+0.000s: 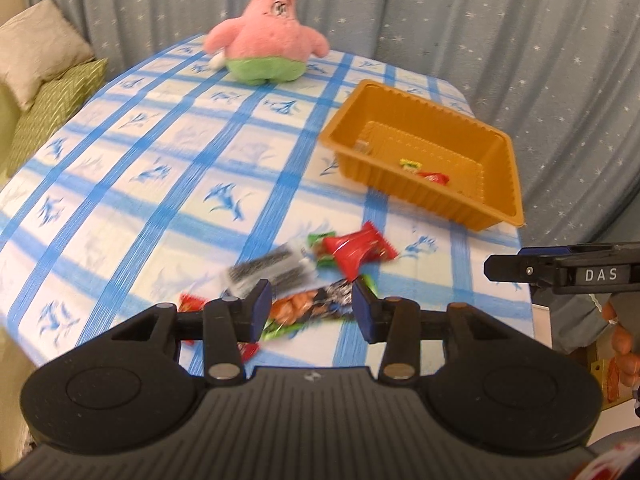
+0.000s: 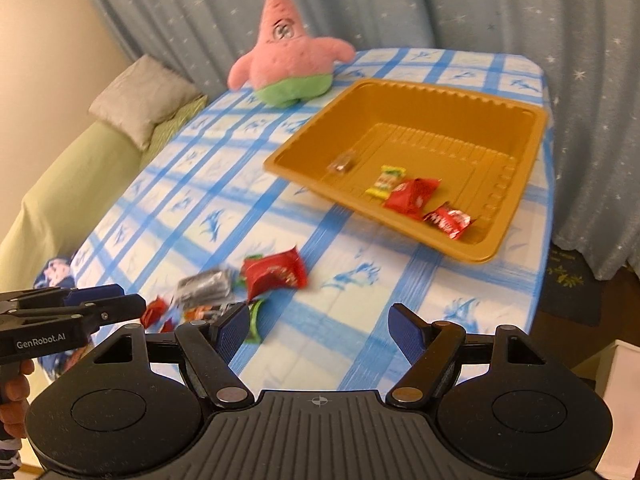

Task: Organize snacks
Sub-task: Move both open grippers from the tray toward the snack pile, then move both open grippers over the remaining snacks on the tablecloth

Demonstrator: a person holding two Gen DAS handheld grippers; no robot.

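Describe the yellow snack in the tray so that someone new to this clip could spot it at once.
Start at the golden-brown plastic tray on the blue-checked tablecloth, in front of the pink star plush. On the tray floor lie four wrapped snacks; the yellow snack sits mid-floor, touching the larger red packet. It alone is yellow with a green end; its neighbours are red or clear.

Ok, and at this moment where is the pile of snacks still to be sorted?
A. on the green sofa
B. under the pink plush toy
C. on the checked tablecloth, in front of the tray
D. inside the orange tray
C: the loose wrappers lie on the checked tablecloth, nearer the grippers than the orange tray, which already holds a few snacks.
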